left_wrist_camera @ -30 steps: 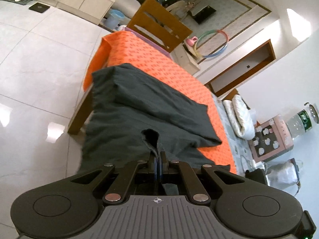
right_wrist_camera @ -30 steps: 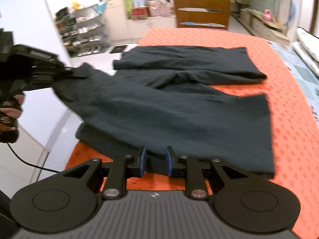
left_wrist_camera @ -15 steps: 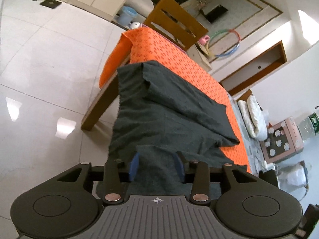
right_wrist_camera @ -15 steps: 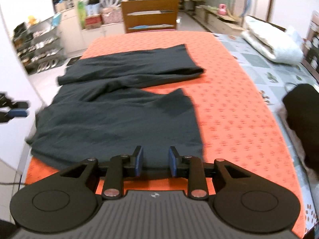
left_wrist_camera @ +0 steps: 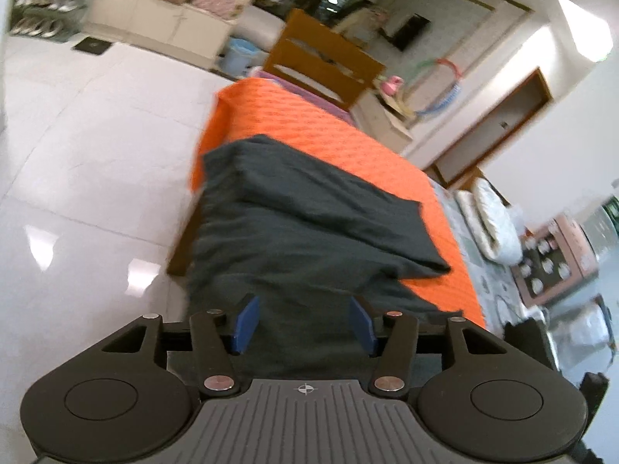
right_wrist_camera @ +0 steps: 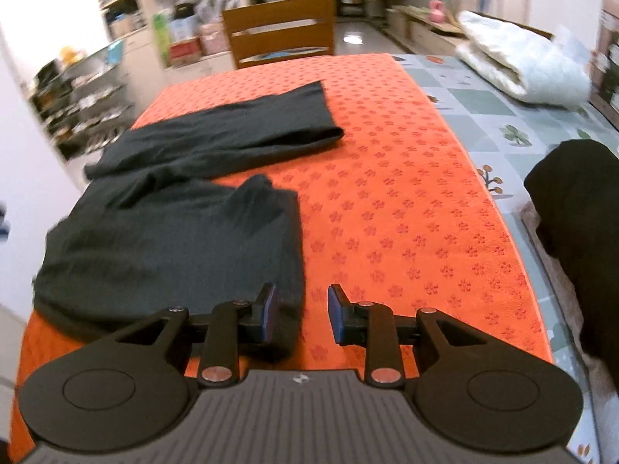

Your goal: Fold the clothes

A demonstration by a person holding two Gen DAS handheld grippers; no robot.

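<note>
A dark grey pair of trousers (right_wrist_camera: 174, 228) lies on the orange tablecloth (right_wrist_camera: 406, 201), one leg stretched toward the far side, the other bunched near me. Part of the garment (left_wrist_camera: 294, 239) hangs over the table's left edge in the left wrist view. My left gripper (left_wrist_camera: 303, 323) is open above the hanging cloth, nothing pinched between its blue pads. Near the table's front edge my right gripper (right_wrist_camera: 301, 311) is open, its left pad just over the hem of the near leg.
A wooden chair (right_wrist_camera: 280, 31) stands at the table's far end. A folded white quilt (right_wrist_camera: 522, 62) and a black heap (right_wrist_camera: 580, 239) lie on the checked cloth to the right. Shelves (right_wrist_camera: 77, 92) line the left wall. White floor tiles (left_wrist_camera: 77, 154) spread left of the table.
My left gripper let go of the cloth it was pinching and opened wide. The right gripper swung right along the front edge and opened wider. The garment dropped onto the table.
</note>
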